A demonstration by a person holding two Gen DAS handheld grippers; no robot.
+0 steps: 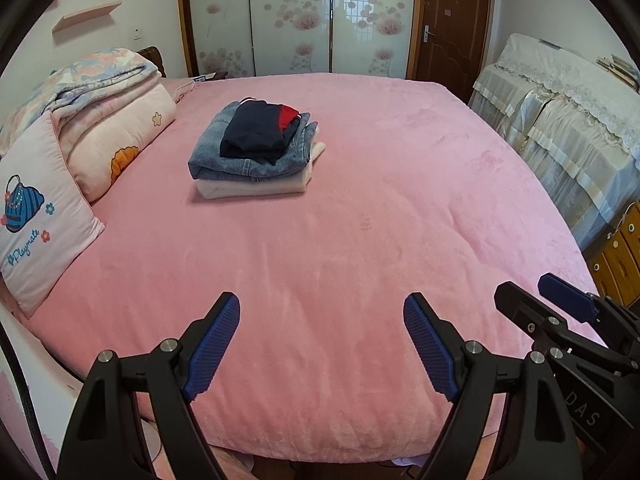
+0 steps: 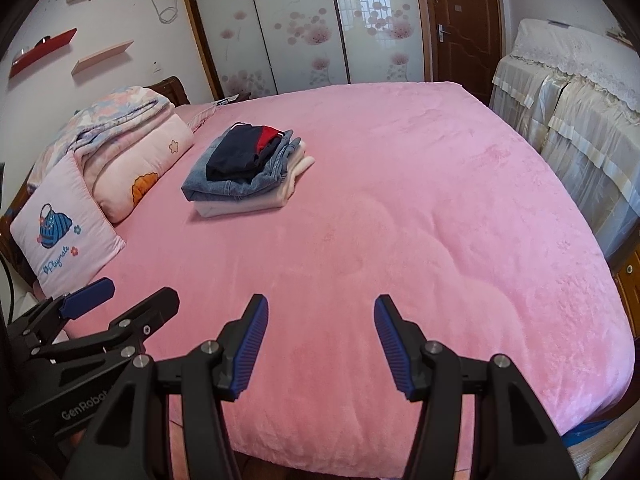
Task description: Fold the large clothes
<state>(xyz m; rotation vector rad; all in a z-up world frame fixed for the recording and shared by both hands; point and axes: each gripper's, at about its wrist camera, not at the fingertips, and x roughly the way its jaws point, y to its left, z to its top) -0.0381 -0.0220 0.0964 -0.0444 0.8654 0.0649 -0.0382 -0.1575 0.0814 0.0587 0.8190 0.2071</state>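
Bed [image 1: 360, 240] fills both views, covered edge to edge by a pink fleece blanket [image 2: 400, 220], surface mostly bare and smooth.

Back wall: sliding wardrobe doors [image 1: 296, 20] with pink flower print, brown wooden door [image 1: 452, 24] to their right. Right of the bed, furniture under cream lace covers [image 1: 560, 120].

Head end, left side of the bed: folded floral quilt [image 1: 108, 112] stacked in a roll, pink pillow [image 1: 36, 224] with a blue bag print leaning just in front of it.

Task item: stack of folded clothes [image 1: 256, 152] on the bed, far half, left of centre, near the quilt but apart from it. Bottom layer white garment [image 1: 256, 190], middle blue denim [image 1: 224, 160], top dark navy piece with a red panel [image 1: 260, 128]. Stack looks square and tidy. Same order visible from the right wrist view [image 2: 244, 168].

Left gripper [image 1: 320, 340]: over the near edge of the bed, angled down at the blanket. Fingers [image 1: 216, 344] spread wide, blue pads facing each other, nothing between them but blanket below.

Right gripper [image 2: 320, 344]: just beside the left one, same near edge, same downward tilt. Fingers [image 2: 250, 344] spread, gap narrower than the left's, empty.

Both grippers well apart from the stack. Each sees the other at its frame edge.
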